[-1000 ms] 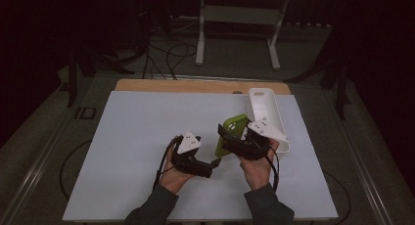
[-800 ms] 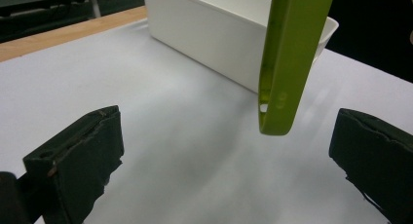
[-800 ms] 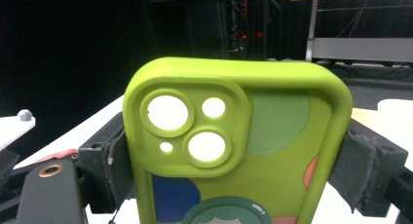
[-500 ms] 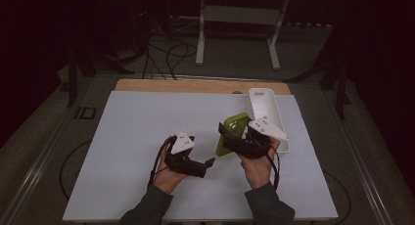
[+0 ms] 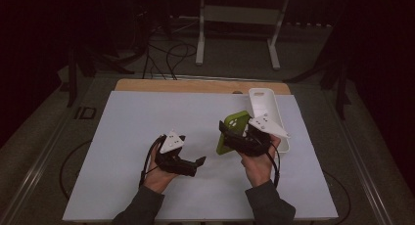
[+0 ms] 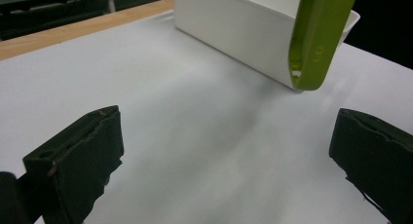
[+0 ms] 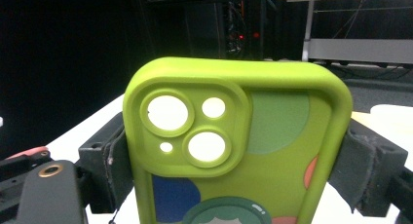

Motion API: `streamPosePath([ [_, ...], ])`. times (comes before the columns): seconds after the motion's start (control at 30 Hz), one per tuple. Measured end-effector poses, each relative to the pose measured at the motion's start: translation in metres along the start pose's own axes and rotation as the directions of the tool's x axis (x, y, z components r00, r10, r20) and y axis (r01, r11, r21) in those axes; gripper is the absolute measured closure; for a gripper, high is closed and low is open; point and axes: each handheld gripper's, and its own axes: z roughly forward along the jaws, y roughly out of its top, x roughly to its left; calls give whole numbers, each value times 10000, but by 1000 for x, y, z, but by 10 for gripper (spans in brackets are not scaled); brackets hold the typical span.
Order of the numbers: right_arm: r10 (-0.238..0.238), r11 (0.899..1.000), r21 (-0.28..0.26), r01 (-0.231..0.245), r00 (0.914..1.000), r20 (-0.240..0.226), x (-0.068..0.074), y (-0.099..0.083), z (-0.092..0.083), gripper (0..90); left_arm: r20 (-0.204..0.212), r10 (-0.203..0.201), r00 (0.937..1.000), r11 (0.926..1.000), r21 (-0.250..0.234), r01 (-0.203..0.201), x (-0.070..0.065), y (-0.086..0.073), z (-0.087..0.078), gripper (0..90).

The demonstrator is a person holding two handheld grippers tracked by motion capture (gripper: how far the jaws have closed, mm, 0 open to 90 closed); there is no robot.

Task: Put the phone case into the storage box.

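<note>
A lime-green phone case (image 7: 243, 151) with camera cut-outs and coloured patches stands upright in my right gripper (image 7: 238, 165), which is shut on its two long edges by the pads (image 7: 114, 160). In the high view the right gripper (image 5: 230, 137) holds this case (image 5: 234, 131) above the sheet, just left of the white tray (image 5: 262, 100). My left gripper (image 5: 198, 164) is open and holds nothing, a short way left of the case. Seen from the left gripper (image 6: 229, 160), the case (image 6: 316, 39) hangs edge-on in front of the tray (image 6: 234, 34).
A white sheet (image 5: 147, 122) covers the wooden table, whose far edge (image 5: 195, 85) shows as a bare strip. The long white tray lies along the sheet's right side. Beyond the table are cables and a stand's legs (image 5: 237, 34) on a dark floor.
My left gripper has drawn back to the left, away from the case. The right gripper and the case have barely moved.
</note>
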Motion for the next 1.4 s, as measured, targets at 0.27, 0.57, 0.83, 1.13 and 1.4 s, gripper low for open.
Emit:
streamPosePath([
  [0.27, 13, 9999, 112, -13, 10000, 50, -3, 1, 1, 154, -208, -109, 9997, 9999, -45, 108, 9, -5, -11, 0],
  [0.57, 77, 9998, 173, -79, 9999, 122, -9, 4, 1, 154, -431, -241, 9988, 9997, -97, 237, 19, -11, -22, 0],
  [0.83, 139, 9996, 240, -144, 9997, 203, -14, 5, 1, 154, -509, -346, 9981, 9992, -226, 335, 28, -18, -32, 0],
  [1.13, 38, 9997, 235, -45, 9995, 300, -16, 8, 1, 154, -464, -300, 9985, 9976, -631, 271, 35, -25, -43, 0],
  [1.4, -49, 9997, 239, 40, 9992, 401, -20, 11, 1, 154, -720, -270, 9970, 9976, -659, 223, 39, -35, -52, 0],
])
